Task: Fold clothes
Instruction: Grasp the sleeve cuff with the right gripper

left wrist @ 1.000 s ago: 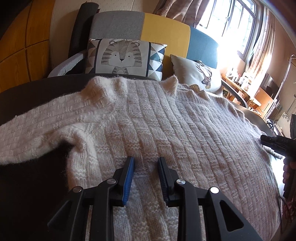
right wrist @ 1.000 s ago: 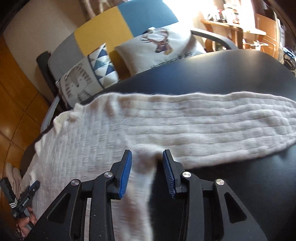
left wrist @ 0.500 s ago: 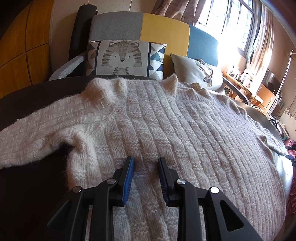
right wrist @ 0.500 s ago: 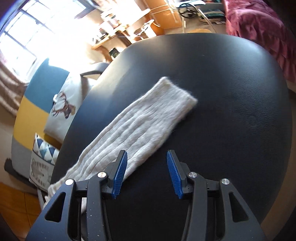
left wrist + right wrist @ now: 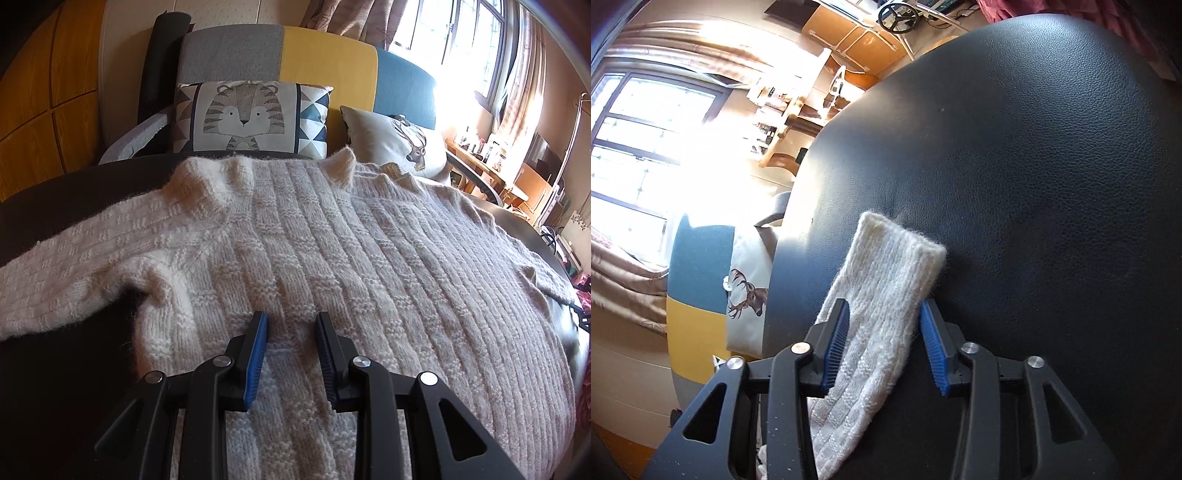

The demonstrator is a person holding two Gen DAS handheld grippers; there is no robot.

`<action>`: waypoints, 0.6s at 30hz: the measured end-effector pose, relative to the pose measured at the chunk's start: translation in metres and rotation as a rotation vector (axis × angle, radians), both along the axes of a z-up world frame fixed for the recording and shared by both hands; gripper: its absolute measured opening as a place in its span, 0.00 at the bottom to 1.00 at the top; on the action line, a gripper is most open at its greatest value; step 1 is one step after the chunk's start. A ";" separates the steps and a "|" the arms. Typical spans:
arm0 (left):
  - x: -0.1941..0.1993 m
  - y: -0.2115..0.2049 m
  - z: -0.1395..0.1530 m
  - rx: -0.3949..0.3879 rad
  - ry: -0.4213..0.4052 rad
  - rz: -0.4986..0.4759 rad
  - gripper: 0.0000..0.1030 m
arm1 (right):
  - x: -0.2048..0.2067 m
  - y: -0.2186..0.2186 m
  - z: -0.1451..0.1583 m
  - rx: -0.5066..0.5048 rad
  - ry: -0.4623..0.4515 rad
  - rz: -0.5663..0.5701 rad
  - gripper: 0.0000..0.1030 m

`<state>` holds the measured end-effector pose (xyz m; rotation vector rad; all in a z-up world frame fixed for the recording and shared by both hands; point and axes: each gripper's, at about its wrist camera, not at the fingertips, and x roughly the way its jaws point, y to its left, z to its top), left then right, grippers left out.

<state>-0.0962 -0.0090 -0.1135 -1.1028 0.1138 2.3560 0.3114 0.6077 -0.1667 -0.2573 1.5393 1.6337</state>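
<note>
A cream knitted sweater [image 5: 351, 240] lies spread flat on the round black table [image 5: 55, 369], collar toward the sofa. My left gripper [image 5: 290, 325] is open low over the sweater's body near its left armpit, with nothing pinched between its blue pads. In the right wrist view the sweater's right sleeve [image 5: 897, 266] stretches out over the table [image 5: 1034, 184], cuff end farthest from me. My right gripper [image 5: 882, 314] straddles the sleeve just behind the cuff. Its jaws are closing with the knit between them, and each pad is at an edge of the flat, unbunched sleeve.
A grey, yellow and blue sofa stands behind the table with a tiger cushion [image 5: 251, 118] and a deer cushion [image 5: 399, 140]. The table's curved edge [image 5: 798, 206] drops off left of the cuff. A bright window and cluttered shelves are at the right.
My right gripper swept from the armpit out along the sleeve to the cuff, rolling as it went, and its jaws narrowed around the knit. It left the left wrist view. The left gripper stayed put.
</note>
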 end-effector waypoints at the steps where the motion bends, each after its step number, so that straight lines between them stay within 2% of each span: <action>1: 0.000 0.000 0.000 -0.002 0.001 0.000 0.26 | -0.001 0.001 -0.002 -0.005 -0.011 -0.002 0.17; 2: 0.000 0.000 0.000 -0.002 0.001 0.000 0.26 | 0.000 0.001 -0.005 -0.008 -0.012 -0.006 0.10; 3: 0.000 0.000 0.000 -0.002 0.001 0.000 0.26 | 0.000 0.002 -0.007 -0.009 -0.003 -0.010 0.08; 7: 0.000 0.000 0.000 0.002 0.000 0.000 0.26 | 0.001 0.001 -0.005 0.006 0.007 -0.005 0.03; 18: -0.001 -0.001 0.000 0.012 -0.005 0.000 0.26 | -0.029 -0.018 0.054 0.149 -0.015 0.099 0.00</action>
